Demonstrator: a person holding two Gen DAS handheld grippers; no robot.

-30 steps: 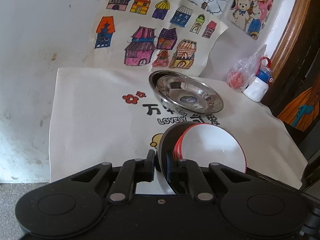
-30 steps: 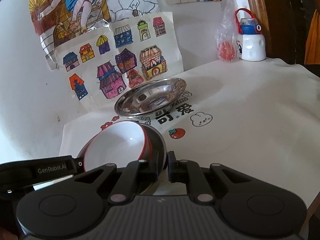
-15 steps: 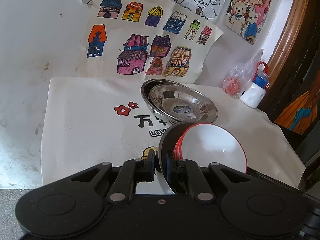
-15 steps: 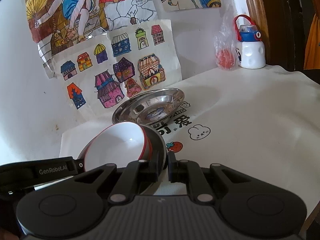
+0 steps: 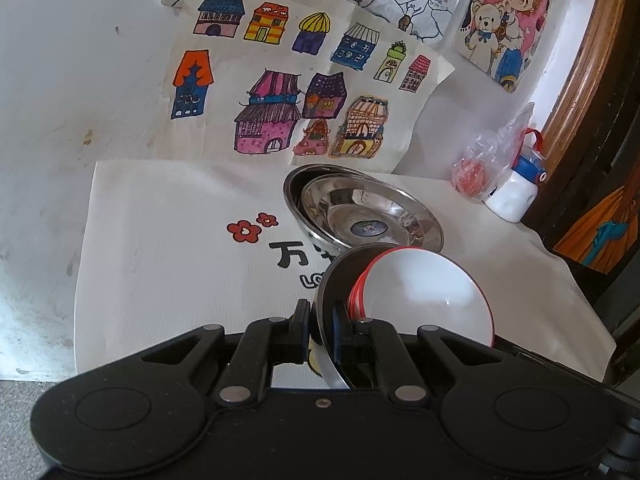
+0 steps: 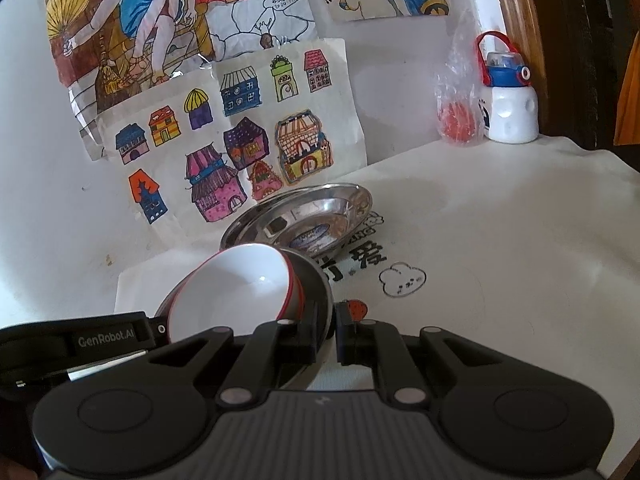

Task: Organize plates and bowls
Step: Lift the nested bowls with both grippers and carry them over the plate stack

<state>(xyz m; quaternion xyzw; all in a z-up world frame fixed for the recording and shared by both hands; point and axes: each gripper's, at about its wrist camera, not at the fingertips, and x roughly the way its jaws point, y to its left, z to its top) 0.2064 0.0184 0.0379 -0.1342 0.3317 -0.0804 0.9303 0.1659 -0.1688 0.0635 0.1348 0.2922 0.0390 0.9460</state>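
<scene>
Tabletop (image 5: 168,264) under white printed cloth, against a wall with coloured drawings (image 5: 288,92); steel plates (image 5: 360,216) stacked near it. Left hand-held gripper (image 5: 320,330) and right hand-held gripper (image 6: 328,330) each clench the steel bowl's (image 6: 316,280) rim, red-rimmed white bowl (image 5: 424,288) nested inside. Right view alone shows the bottle (image 6: 508,100) fully.

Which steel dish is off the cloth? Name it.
The steel plate pinched by both grippers' fingers, carrying the red-rimmed white bowls. The other steel dishes lie stacked on the cloth near the wall.
</scene>
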